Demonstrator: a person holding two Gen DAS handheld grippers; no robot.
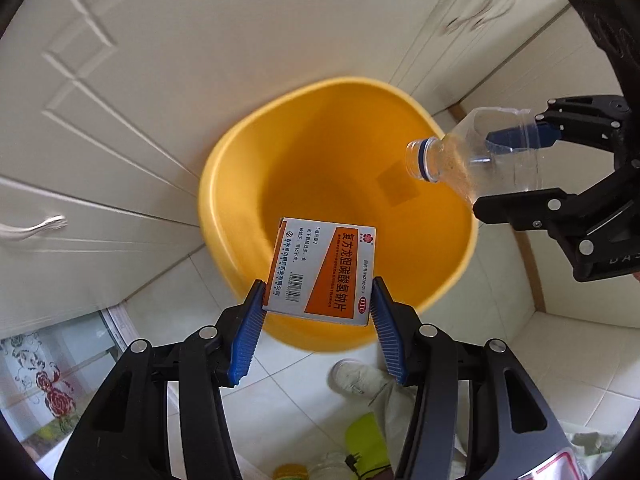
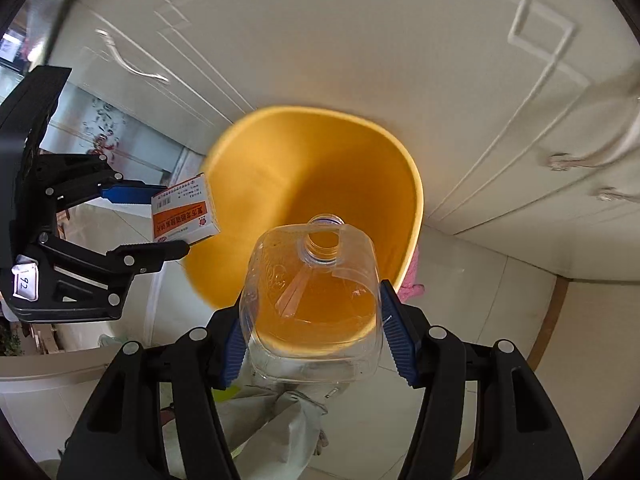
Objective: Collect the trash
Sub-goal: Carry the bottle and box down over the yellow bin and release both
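A yellow trash bin (image 1: 248, 168) stands on the tiled floor against white cabinets; it also shows in the right wrist view (image 2: 412, 200). My left gripper (image 1: 318, 300) is shut on a white and orange medicine box (image 1: 324, 272), held over the bin's near rim. The same box (image 2: 182, 212) and left gripper (image 2: 160, 216) show at the left of the right wrist view. My right gripper (image 2: 310, 320) is shut on a clear, capless plastic bottle (image 2: 312, 296), neck pointing into the bin. The bottle (image 1: 472, 156) and right gripper (image 1: 516, 168) show at the right of the left wrist view.
White cabinet doors (image 1: 140, 80) with metal handles (image 1: 36, 226) rise behind the bin. A pink cloth (image 2: 412, 280) lies behind the bin's right side. A white shoe (image 1: 356, 376) and pale trouser leg are on the tiles below. A glass door with flower print (image 1: 48, 380) is at lower left.
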